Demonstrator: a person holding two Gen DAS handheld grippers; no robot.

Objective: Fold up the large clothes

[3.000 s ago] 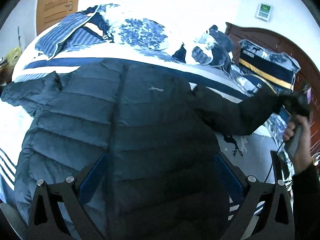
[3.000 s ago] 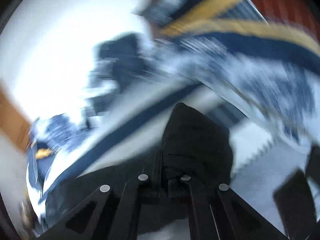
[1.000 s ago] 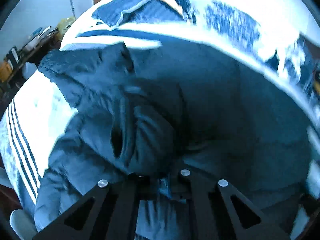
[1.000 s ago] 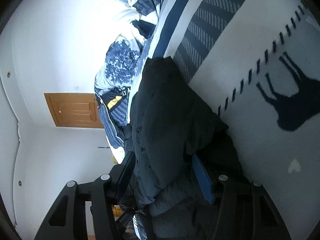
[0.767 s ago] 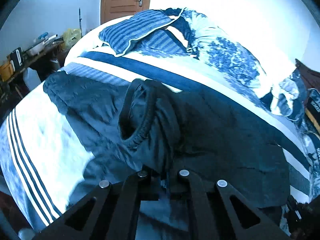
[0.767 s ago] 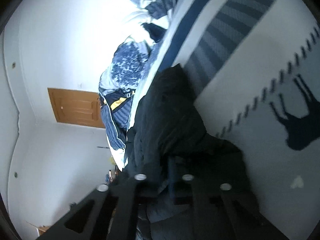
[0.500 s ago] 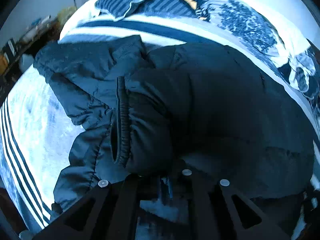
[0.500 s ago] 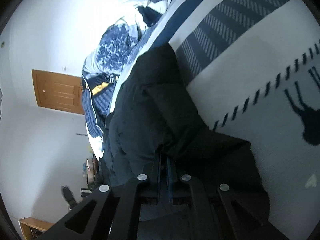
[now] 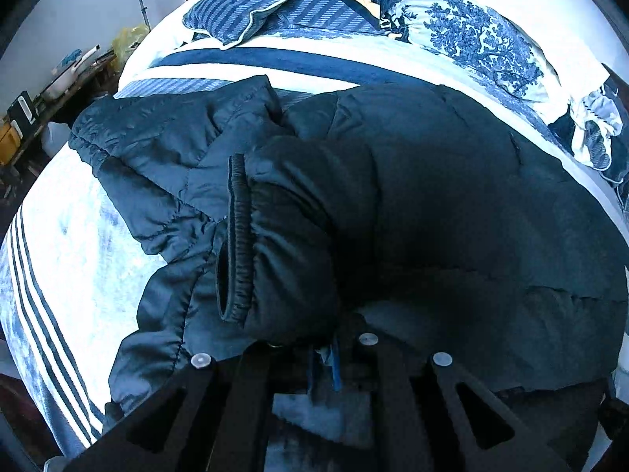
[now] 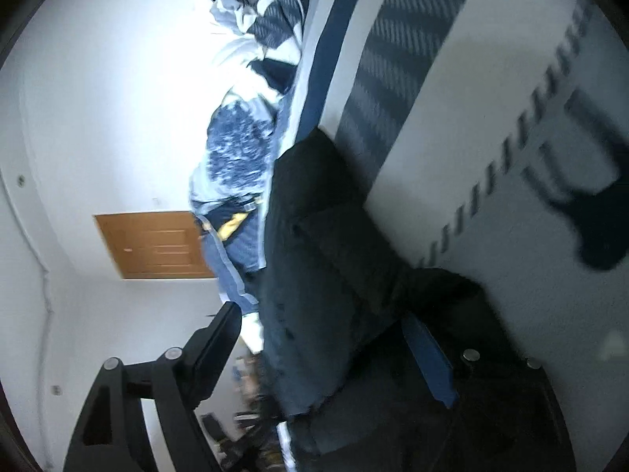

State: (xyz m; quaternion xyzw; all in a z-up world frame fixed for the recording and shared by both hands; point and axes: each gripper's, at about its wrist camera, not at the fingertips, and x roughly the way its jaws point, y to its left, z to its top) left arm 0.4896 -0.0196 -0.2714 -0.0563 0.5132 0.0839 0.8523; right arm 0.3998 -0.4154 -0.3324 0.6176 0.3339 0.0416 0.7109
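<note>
A dark navy puffer jacket (image 9: 452, 204) lies spread on the striped bed (image 9: 59, 244). My left gripper (image 9: 323, 348) is shut on a sleeve (image 9: 291, 236) near its elastic cuff (image 9: 236, 236) and holds it folded across the jacket's body. The other sleeve (image 9: 157, 145) lies out to the far left. In the right wrist view my right gripper (image 10: 334, 338) is open, its jaws wide apart on either side of the jacket's edge (image 10: 326, 275). One blue-padded finger (image 10: 428, 362) rests against the dark fabric; the other finger (image 10: 216, 334) hangs in the air.
A striped pillow (image 9: 267, 4) and a blue floral quilt (image 9: 479, 35) lie at the bed's far side. A cluttered side table (image 9: 51, 90) stands at the left. A wooden door (image 10: 157, 246) is in the wall behind. The bedspread has a dark deer print (image 10: 589, 212).
My right gripper was shut on the jacket's edge half a second ago and now stands open. My left gripper stays shut on the sleeve and has lowered it onto the jacket body.
</note>
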